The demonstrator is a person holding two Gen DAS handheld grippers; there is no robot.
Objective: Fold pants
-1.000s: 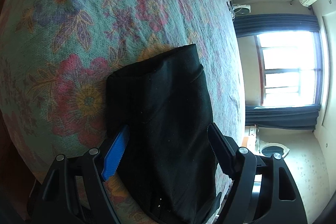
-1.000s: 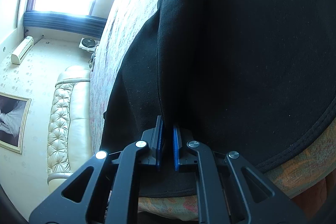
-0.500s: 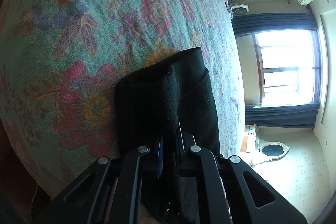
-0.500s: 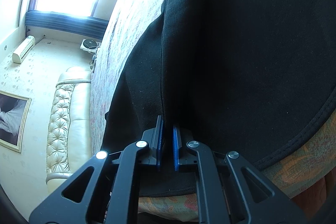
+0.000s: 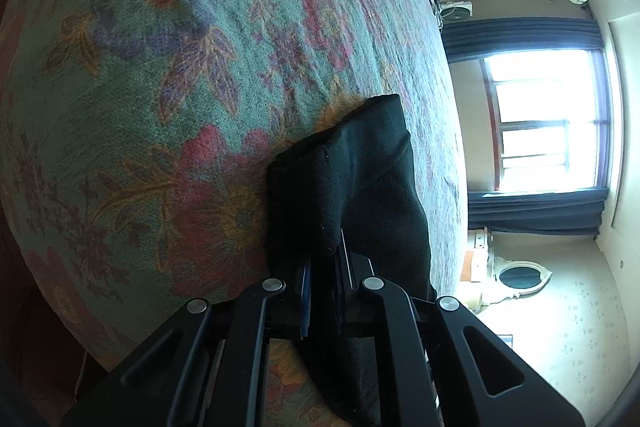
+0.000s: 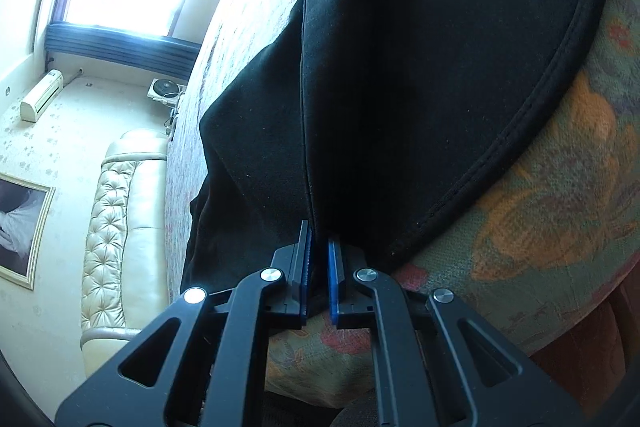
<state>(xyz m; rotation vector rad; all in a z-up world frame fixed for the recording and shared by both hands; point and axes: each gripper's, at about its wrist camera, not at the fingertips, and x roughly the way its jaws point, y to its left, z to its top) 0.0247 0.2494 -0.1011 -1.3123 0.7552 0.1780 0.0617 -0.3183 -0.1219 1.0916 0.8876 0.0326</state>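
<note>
Floral bed cover (image 5: 168,75) under black pants (image 5: 360,187), left hand-held gripper (image 5: 322,291) pinching pants hem at 6 o'clock, right hand-held gripper (image 6: 318,279) pinching a pants fold.

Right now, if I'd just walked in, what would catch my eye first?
Probably the black pants lying on a bed with a bright floral bedspread, each handheld gripper pinching a fold of the fabric: the left gripper and the right gripper. Beyond the bed, a sunlit window with dark curtains glares brightly.
</note>
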